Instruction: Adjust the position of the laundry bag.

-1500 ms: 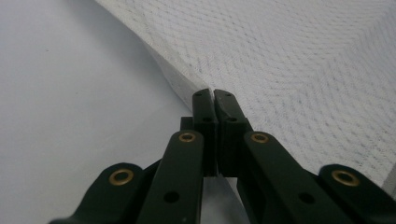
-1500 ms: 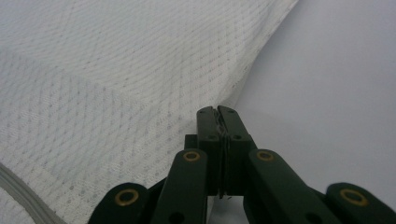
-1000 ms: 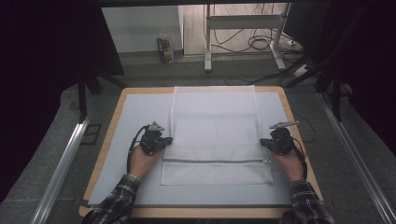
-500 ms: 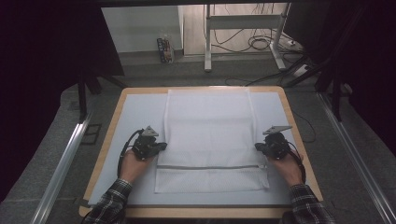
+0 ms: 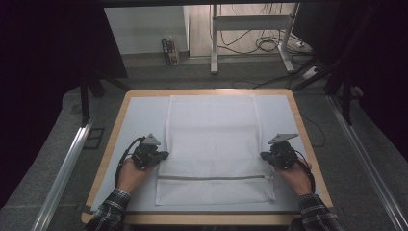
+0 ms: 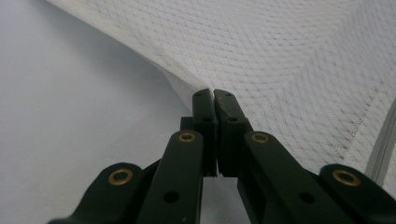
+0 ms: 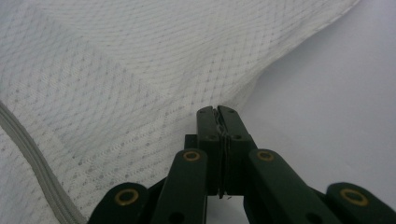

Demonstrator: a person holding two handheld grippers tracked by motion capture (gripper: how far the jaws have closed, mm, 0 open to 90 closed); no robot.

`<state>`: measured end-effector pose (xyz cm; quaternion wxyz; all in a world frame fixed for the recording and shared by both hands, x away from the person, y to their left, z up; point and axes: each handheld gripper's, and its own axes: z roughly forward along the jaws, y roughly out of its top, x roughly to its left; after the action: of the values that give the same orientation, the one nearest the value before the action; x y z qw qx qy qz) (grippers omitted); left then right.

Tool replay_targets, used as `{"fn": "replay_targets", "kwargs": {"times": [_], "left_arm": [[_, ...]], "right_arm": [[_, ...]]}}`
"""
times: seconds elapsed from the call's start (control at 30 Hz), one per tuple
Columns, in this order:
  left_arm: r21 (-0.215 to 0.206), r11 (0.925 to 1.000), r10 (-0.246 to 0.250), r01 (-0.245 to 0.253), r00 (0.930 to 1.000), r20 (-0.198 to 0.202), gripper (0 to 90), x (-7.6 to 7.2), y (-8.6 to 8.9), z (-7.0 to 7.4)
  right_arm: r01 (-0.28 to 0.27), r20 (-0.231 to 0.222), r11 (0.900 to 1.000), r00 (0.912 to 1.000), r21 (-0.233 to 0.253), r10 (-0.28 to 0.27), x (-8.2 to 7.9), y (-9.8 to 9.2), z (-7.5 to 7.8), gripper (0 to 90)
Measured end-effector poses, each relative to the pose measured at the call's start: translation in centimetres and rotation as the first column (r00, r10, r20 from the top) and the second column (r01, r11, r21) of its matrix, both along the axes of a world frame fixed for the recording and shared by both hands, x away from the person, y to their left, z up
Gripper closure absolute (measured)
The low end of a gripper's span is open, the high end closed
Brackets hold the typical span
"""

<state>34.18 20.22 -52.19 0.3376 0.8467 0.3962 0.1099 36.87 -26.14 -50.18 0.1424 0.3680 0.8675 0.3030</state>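
Thing in hand: a white mesh laundry bag (image 5: 211,147) lying flat on the pale sheet (image 5: 139,120) that covers the bench (image 5: 115,125), its grey zipper (image 5: 211,177) running across near the person's end.
Left gripper (image 5: 162,155): at the bag's left edge, fingers (image 6: 204,112) pressed together on the hem, which lifts a little off the sheet there.
Right gripper (image 5: 263,156): at the bag's right edge, level with the other, fingers (image 7: 231,121) pinching the mesh (a sliver of fabric shows between them).
Handling: judged light, limp and thin; it should fold and drag easily but sag between the two holds, and the open weave could snag or slip out of a shallow pinch.
Where to hold: the bound side hems, as now; they look firmer than the open mesh.
Edges: both side hems run straight up the bench; the far end lies close to the bench's far edge.
Open room: bare sheet on both sides of the bag and a strip in front of the zipper end.
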Motion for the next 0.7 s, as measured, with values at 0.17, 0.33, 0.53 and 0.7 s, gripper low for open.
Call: {"fn": "replay_targets", "kwargs": {"times": [0.17, 0.33, 0.53, 0.7], "left_arm": [[0.008, 1.0, 0.004, -0.004, 1.0, 0.001, 88.7, -0.4, 0.1, 0.0], [0.017, 0.9998, 0.006, -0.006, 1.0, 0.002, 88.6, -1.1, 0.4, 0.0], [0.027, 0.9994, 0.021, -0.021, 0.9998, 0.006, 88.4, -1.7, 1.0, -0.1], [0.037, 0.9987, 0.035, -0.035, 0.9994, 0.006, 88.3, -2.1, 1.5, -0.1]], "right_arm": [[-0.014, -0.003, 1.0, 0.9999, -0.011, 0.014, -0.3, 0.5, 0.0, 87.4], [-0.025, -0.001, 1.0, 0.9997, -0.006, 0.025, -0.7, 0.7, 0.2, 87.4], [-0.047, -0.016, 0.999, 0.9988, -0.012, 0.047, -1.2, 1.3, 0.1, 87.4], [-0.074, -0.015, 0.997, 0.9972, -0.032, 0.074, -1.8, 2.2, 0.2, 87.3]]}}
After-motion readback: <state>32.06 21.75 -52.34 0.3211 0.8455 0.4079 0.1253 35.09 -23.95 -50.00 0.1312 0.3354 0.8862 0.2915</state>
